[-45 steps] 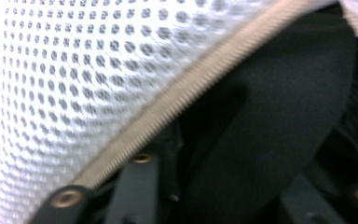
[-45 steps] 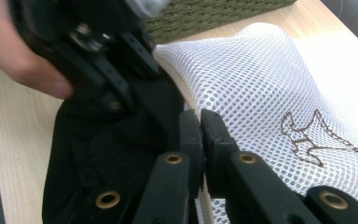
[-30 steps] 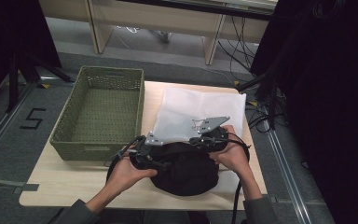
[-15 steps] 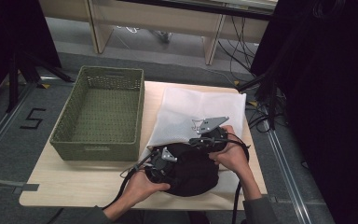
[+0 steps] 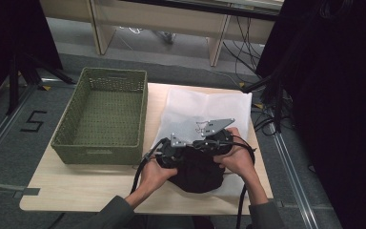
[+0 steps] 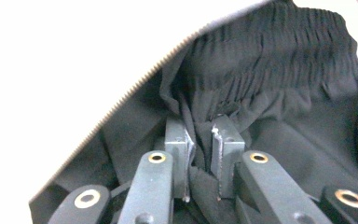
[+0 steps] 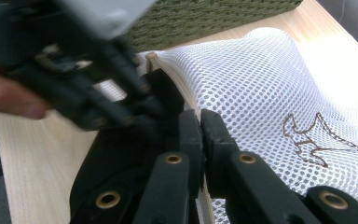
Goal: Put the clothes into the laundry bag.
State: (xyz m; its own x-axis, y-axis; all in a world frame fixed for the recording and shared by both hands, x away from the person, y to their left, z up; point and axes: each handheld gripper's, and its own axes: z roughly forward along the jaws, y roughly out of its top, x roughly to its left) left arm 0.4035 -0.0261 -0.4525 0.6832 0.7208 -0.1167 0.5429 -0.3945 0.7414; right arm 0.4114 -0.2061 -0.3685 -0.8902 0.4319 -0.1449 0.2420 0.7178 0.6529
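Two grippers are working close together at the near right of the table (image 5: 90, 191), where the black garment (image 5: 198, 174) lies bunched on the white mesh laundry bag (image 5: 205, 107). Your left gripper (image 6: 204, 154) has its jaws nearly closed, pinching a fold of the gathered black fabric just below the elastic waistband. Your right gripper (image 7: 200, 140) has its jaws pressed together on the zippered edge of the bag's opening, with the garment lying directly beside it (the embroidered motif on the mesh sits just to the right). The green woven basket (image 5: 102, 117) stands apart at the far left and plays no part yet.

Judgement: the garment is being fed into the bag. Keep your right gripper lifting the rim so the mouth stays open, and drive the pinched fold forward and under that rim. Avoid catching mesh with the left jaws; regrip deeper if the fabric bunches at the zipper.
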